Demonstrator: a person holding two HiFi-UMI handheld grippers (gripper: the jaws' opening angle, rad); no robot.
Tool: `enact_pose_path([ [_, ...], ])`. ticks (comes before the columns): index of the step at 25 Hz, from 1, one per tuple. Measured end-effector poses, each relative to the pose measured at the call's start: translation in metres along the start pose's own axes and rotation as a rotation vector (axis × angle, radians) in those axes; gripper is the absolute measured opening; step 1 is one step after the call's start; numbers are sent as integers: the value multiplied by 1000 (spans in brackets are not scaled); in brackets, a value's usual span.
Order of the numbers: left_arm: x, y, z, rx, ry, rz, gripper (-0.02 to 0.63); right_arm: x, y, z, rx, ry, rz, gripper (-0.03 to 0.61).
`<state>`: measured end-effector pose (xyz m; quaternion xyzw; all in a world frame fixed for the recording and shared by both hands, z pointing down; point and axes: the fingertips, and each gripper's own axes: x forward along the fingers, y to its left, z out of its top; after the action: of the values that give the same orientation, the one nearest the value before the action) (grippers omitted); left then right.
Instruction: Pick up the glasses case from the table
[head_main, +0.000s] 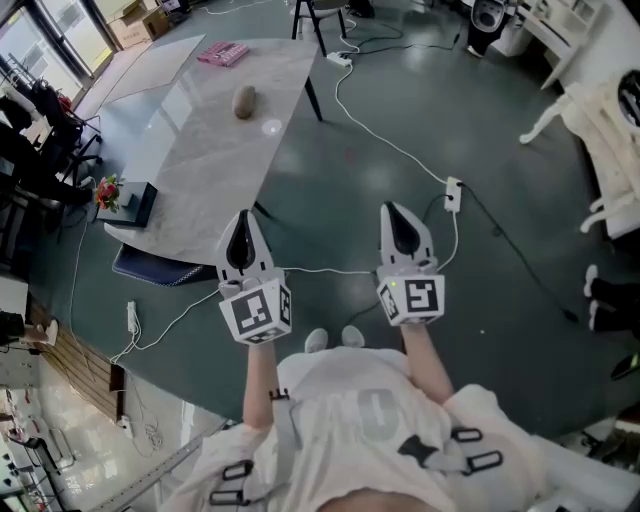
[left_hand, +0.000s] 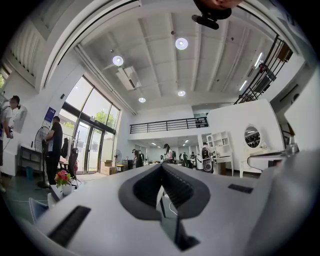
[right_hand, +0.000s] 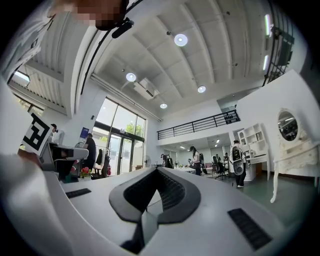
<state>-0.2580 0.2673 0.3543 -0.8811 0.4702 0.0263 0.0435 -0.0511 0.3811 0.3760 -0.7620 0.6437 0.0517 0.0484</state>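
Observation:
The glasses case (head_main: 244, 101) is a brown oval lying on the long pale marble table (head_main: 205, 170), in the upper left of the head view. My left gripper (head_main: 242, 216) is held over the floor by the table's near corner, well short of the case, jaws shut and empty. My right gripper (head_main: 391, 208) hangs further right over the green floor, also shut with nothing in it. In the left gripper view the left gripper (left_hand: 161, 168) points level into the hall. The right gripper (right_hand: 157, 171) does the same in its own view. Neither gripper view shows the case.
A pink flat item (head_main: 222, 53) lies at the table's far end. A small flower pot (head_main: 108, 192) and a dark box (head_main: 137, 204) sit at its near left edge, with a blue seat (head_main: 150, 266) below. White cables and a power strip (head_main: 452, 193) cross the floor. White furniture (head_main: 605, 130) stands at right.

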Motion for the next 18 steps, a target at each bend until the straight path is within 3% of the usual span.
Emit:
enact_pose_path([
  [11,7,-45,-6,14,15,30,3,-3,-56,-14,11,44,22,0],
  [18,21,-28,-11,22,13,75,3,17,-61,-27,2,35,44,0],
])
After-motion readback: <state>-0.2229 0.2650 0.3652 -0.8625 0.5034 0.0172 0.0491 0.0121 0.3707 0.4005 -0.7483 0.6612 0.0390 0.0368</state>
